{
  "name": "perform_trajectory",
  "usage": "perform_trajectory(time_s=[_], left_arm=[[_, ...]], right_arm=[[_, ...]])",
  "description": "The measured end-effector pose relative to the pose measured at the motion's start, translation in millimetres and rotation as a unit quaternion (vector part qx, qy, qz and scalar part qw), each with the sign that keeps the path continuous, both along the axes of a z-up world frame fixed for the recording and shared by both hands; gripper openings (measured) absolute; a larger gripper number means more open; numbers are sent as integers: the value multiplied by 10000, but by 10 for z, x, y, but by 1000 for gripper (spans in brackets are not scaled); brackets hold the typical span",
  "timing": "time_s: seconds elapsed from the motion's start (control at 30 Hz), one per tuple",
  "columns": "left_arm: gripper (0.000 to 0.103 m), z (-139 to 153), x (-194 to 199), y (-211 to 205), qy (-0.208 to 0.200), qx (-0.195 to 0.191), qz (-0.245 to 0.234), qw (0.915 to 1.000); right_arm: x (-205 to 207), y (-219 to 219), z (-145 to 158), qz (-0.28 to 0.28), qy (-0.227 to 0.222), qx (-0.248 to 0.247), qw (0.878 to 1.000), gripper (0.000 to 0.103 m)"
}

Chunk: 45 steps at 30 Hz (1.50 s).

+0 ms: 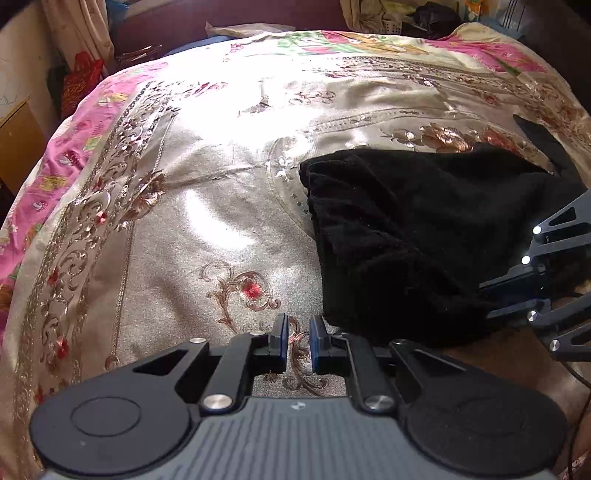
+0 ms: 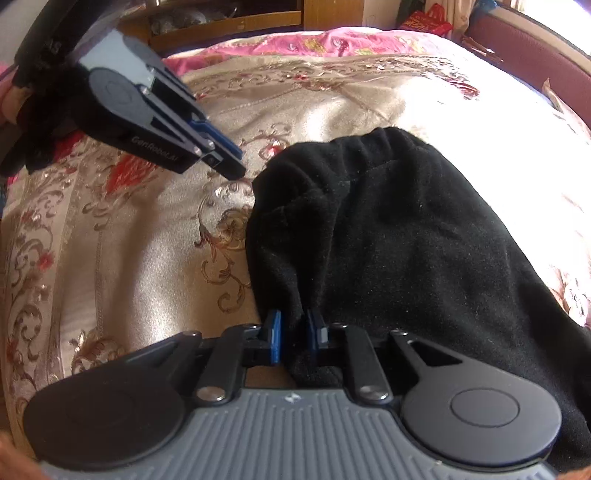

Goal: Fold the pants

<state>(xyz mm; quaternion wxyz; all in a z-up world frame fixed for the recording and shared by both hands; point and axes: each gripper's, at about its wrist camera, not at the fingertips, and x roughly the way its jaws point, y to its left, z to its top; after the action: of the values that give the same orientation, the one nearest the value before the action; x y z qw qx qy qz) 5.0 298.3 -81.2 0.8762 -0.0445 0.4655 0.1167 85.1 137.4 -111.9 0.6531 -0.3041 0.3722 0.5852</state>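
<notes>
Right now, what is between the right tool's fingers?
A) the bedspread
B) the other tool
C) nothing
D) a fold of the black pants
D: in the right wrist view a bunched fold of the black pants runs between the right tool fingers.

We counted one pair of black pants [image 2: 388,240], one bedspread [image 1: 221,166], two grippers, left [image 1: 298,341] and right [image 2: 293,338].

Sunlit floral bedspread [image 1: 207,155], curtain [image 1: 79,29] behind
</notes>
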Motion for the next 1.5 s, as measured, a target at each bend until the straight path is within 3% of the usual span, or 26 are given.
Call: perform_trajectory(time_s=[0.1,0.23,0.37,0.5,0.63,0.8,0.87,0.93,1.0,1.13,1.2,1.23,1.3,1.4,1.5], left_arm=[[28,184,75,-252,-223,163,-296,9992],[28,208,375,-723,-362,-143,-844,9957],[28,42,759,-1309,-155,-472,-1357,9895],[28,34,1092,-1932,-112,-402,-1758,9835],[34,162,1543,-2606,-271,-497,-1979,9786],[43,177,2180,-3274,-617,-603,-1997,9761],[47,87,2435,-3484,-587,-640,-1988,9762],[48,-11,2603,-3582,-480,-802,-2081,9736],[48,-131,2744,-3651,-314,-775,-2127,9735],[47,-326,2937,-3645,-105,-1089,-1951,9747],[38,-325,2989,-3676,-180,-1146,-2051,9718],[26,-312,3008,-3714,-195,-1073,-2158,9703],[24,-273,3017,-3824,-273,-936,-2498,9634],[24,-278,2986,-4047,-216,-853,-3161,9446],[24,-332,2859,-4286,-126,-472,-3785,9243]], right_arm=[[104,-265,199,-239,-118,205,9994,34],[390,-695,156,-769,-342,-184,9963,34],[773,-1222,-3,-1457,-17,-865,9855,34],[1121,-1852,202,-1852,209,-775,9794,34],[1678,-2471,554,-2123,246,-460,9758,34],[2622,-2779,648,-2156,-202,-742,9734,43],[3006,-2894,606,-1959,-276,-881,9763,48],[3265,-2940,516,-1340,-543,-1094,9834,50],[3432,-2922,397,-818,-1052,-1428,9807,50],[3673,-2898,254,2,-1274,-1707,9771,50],[3698,-2867,214,452,-1400,-1740,9737,50],[3715,-2844,187,681,-1534,-1754,9701,50],[3757,-2789,134,1108,-1883,-1789,9593,51],[3843,-2744,65,1580,-2144,-1838,9462,52],[3901,-2732,-54,2084,-2265,-2036,9294,52]])
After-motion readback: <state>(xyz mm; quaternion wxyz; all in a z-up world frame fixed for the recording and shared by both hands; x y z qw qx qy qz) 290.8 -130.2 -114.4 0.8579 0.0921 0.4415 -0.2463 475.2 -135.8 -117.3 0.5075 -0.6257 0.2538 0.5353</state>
